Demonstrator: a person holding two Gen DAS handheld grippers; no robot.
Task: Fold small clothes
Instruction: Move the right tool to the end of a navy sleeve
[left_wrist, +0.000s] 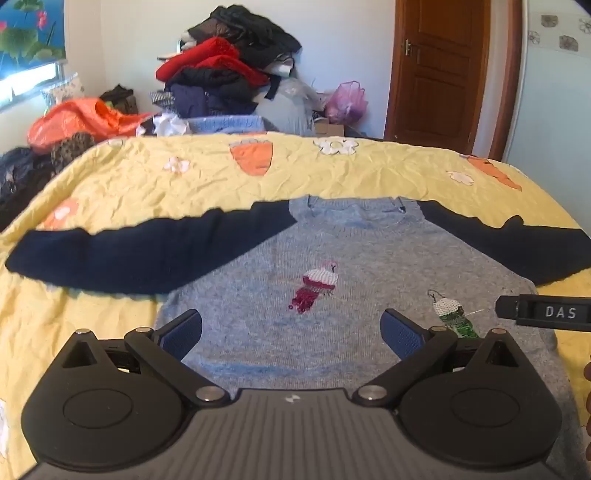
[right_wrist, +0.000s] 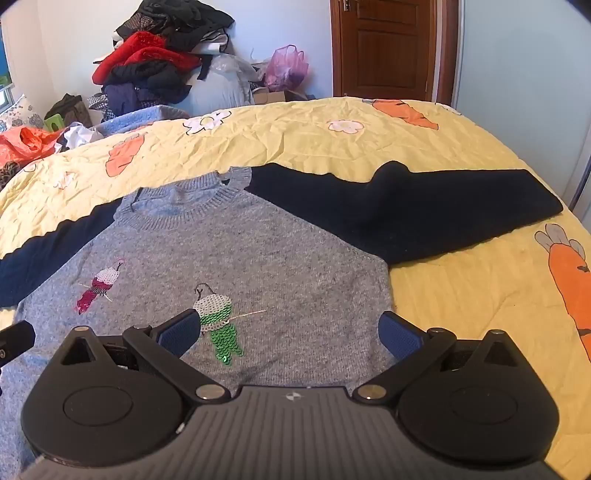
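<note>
Both grippers, left (left_wrist: 291, 334) and right (right_wrist: 288, 334), jaws spread wide, empty, above sweater (right_wrist: 258, 258).

I'm in a home bedroom: bed w/ yellow carrot-print quilt (left_wrist: 207, 184) fills mid frame, clothes pile (left_wrist: 229, 70) upper left vs. the wall, wooden door (left_wrist: 439, 74) upper right.

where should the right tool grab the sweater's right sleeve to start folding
Take the right sleeve at its cuff end, coming from the outer side over the yellow quilt. It lies flat and stretched straight out, so the cuff edge is free to pinch.
</note>
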